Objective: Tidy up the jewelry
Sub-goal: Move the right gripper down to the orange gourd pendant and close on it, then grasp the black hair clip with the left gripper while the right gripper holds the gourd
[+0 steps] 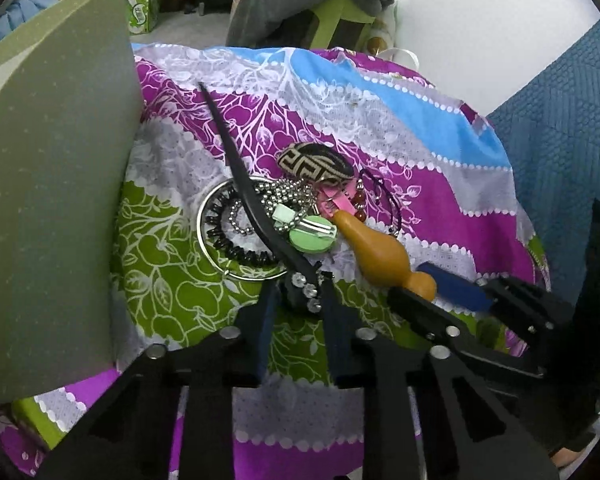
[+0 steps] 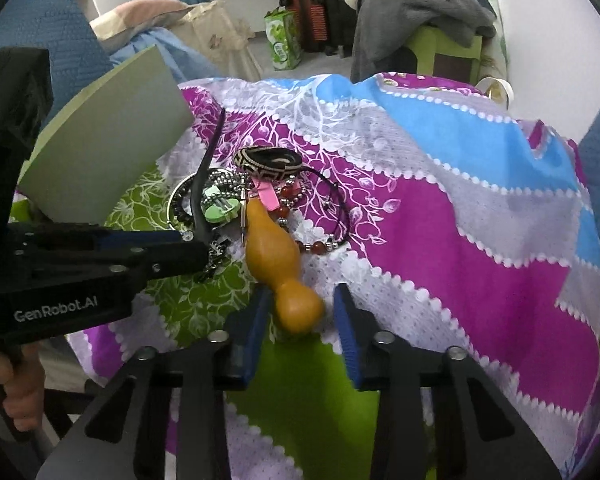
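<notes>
Fingers of the left gripper (image 1: 300,300) are clenched on the rhinestone-set end of a long black curved hair clip (image 1: 244,184). Fingers of the right gripper (image 2: 300,320) straddle the bulb of an orange gourd-shaped pendant (image 2: 276,256); only the left pad touches it, so no grasp is confirmed. Beyond both fingertips, a silver ring-shaped tray (image 1: 204,236) on the patterned bedsheet (image 1: 440,200) contains a black spiral hair tie (image 1: 236,254) and ball chain (image 1: 276,194).

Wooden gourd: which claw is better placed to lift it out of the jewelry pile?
Right. The right claw already straddles the gourd at its bulb end, pads on either side. The left claw is busy at the rhinestone end of the black hair clip.
</notes>
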Demonstrator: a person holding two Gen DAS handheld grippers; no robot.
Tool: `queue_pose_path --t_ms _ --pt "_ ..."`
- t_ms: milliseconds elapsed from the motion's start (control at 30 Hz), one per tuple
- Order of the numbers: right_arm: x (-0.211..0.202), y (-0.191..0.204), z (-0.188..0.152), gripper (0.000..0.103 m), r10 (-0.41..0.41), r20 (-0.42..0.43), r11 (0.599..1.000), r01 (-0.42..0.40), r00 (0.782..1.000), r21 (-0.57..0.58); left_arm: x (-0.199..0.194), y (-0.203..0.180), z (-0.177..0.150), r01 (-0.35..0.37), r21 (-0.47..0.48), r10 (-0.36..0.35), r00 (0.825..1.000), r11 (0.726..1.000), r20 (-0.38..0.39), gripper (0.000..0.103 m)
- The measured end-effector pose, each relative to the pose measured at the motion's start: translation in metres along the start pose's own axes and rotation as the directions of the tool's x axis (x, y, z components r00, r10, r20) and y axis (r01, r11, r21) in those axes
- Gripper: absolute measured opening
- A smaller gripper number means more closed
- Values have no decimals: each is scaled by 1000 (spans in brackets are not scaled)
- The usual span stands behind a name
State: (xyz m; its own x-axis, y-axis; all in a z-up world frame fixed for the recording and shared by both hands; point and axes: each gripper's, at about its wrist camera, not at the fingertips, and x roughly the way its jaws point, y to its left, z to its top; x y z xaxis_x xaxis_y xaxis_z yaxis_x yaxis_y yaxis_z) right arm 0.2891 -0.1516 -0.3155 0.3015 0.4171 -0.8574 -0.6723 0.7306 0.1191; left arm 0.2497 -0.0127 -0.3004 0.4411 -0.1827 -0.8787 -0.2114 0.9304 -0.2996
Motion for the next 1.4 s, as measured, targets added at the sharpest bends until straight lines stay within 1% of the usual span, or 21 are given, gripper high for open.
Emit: queue_pose_path --t_ms 133,233,467,667,733,867,967,1067,1100,1167,1200,1233,1267,1300,1367,1400 --pt "-4 5 -2 25 -3 6 1000 3 1000 -3 -5 -1 -3 2 12 -2 1000 1000 7 20" --pt "-9 10 -5 25 -19 2 1000 19 1000 8 -9 0 -8 18 6 -18 1000 1000 -1 19" --pt "-24 21 -24 25 -58 -16 993 59 998 102 -27 2 -29 42 8 -42 999 999 -7 19" --pt "-31 35 -44 25 -91 -34 984 95 995 150 -42 7 -48 67 7 -67 998 998 -14 19" --pt "-33 37 -49 25 -101 -35 980 106 994 169 -44 9 -54 75 13 -75 997 997 -24 19" --pt "-31 39 -58 25 -121 -65 972 132 990 196 -46 12 -69 75 18 -74 996 997 -50 19" --pt "-31 40 -61 25 -132 -76 968 145 988 203 -45 20 -78 82 6 -82 993 997 -84 19" --pt "-32 41 -63 25 -121 -86 968 137 989 210 -48 25 -86 82 -6 -83 992 997 -91 19" --pt "-32 41 -63 25 -110 -92 968 127 990 217 -49 26 -89 82 -7 -82 992 997 -96 19" --pt "-31 41 -63 30 -80 -95 968 100 992 229 -49 28 -91 90 -16 -91 990 996 -104 19" --pt "-30 40 -62 37 -68 -92 968 88 993 236 -49 29 -91 96 -28 -98 990 995 -104 19" --pt "-31 40 -61 39 -59 -86 967 78 995 242 -50 31 -90 107 -48 -112 988 993 -102 20" --pt "-31 40 -60 39 -50 -80 967 68 996 244 -50 33 -90 116 -66 -122 987 991 -105 26" --pt "-32 40 -59 39 -45 -74 968 62 996 243 -50 35 -89 125 -86 -134 985 988 -106 36" --pt "-34 42 -57 39 -43 -59 973 55 997 224 -52 38 -88 127 -113 -137 987 985 -86 48" --pt "-35 44 -55 39 -41 -49 978 50 998 204 -54 38 -87 122 -114 -131 989 986 -74 49"
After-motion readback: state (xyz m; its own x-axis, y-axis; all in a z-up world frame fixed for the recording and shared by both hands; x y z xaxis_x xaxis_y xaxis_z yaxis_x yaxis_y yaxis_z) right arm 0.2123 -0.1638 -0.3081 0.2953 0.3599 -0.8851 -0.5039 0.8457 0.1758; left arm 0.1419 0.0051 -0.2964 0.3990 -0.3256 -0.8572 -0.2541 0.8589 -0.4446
